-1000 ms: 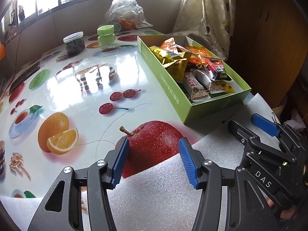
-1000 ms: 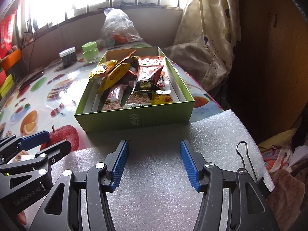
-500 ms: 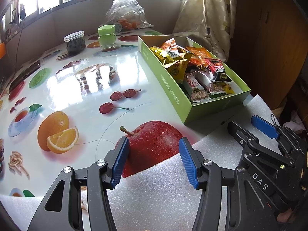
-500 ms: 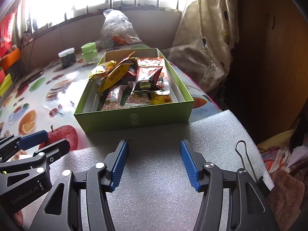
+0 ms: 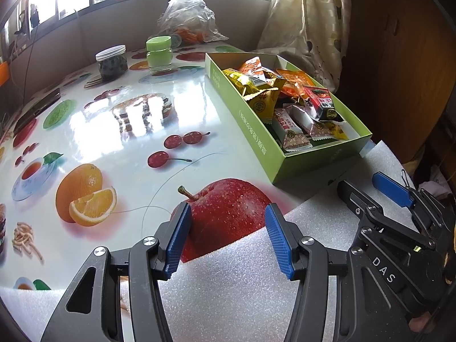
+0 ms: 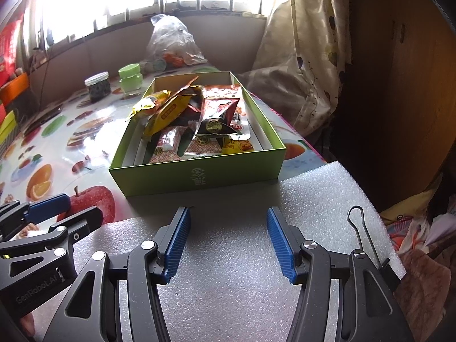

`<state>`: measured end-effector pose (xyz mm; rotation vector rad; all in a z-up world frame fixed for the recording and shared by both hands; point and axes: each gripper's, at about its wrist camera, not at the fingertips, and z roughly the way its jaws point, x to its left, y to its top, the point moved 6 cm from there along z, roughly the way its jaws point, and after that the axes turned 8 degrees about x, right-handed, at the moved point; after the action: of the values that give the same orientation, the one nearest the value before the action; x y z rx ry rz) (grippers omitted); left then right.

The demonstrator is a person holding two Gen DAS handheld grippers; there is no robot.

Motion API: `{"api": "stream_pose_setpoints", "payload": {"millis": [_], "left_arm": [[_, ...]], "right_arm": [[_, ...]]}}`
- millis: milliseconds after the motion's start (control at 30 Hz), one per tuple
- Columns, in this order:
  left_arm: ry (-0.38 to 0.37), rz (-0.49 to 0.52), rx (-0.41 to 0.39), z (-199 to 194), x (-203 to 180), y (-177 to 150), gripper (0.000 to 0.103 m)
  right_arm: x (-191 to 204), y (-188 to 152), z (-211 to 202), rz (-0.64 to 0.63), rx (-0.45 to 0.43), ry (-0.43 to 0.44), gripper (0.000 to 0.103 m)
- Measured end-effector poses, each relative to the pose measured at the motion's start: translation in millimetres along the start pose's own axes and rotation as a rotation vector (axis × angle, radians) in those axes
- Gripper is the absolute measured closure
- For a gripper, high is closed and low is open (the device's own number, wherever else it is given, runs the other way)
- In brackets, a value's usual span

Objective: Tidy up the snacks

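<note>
**Both claws waiting wide at the near edge, snacks sitting in the green box**

Looking across the table (image 5: 119, 142) from the left: a dark phone-like slab (image 5: 37, 108) is lying along the far left edge, and a dark jar (image 5: 111, 62) and a green jar (image 5: 158, 52) are standing near the back wall, with a clear plastic bag (image 5: 186, 17) slumping behind them. The middle of the glossy fruit-print cloth is lying open, window glare bouncing off it.

Moving right, the green box (image 6: 196, 176) is sitting by the right-hand edge of the table, its near end touching the white foam sheet (image 6: 228, 256) that is covering the near edge. The snack packets (image 6: 196, 119) are piling up inside it, yellow ones leaning to the left, red and black ones to the right. Past the box a curtain (image 6: 302, 57) is hanging, and the table is dropping away to a dark cabinet.

Now the claws. The left gripper (image 5: 226, 239) is hovering over the foam's edge and the printed apple, its jaws standing well apart with nothing between them. The right gripper (image 6: 228, 242) is hanging over the foam just short of the box, jaws equally parted, gripping nothing and touching nothing.
</note>
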<state>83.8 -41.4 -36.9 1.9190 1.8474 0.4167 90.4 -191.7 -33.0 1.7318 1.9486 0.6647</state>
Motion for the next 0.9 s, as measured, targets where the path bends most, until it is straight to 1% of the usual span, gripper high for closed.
{"api": "stream_pose_setpoints", "payload": {"millis": [900], "left_arm": [[0.003,0.0,0.0,0.0,-0.2,-0.4,0.048]], "right_arm": [[-1.4,-0.1,-0.2,0.003,-0.002,-0.001,0.047]]}}
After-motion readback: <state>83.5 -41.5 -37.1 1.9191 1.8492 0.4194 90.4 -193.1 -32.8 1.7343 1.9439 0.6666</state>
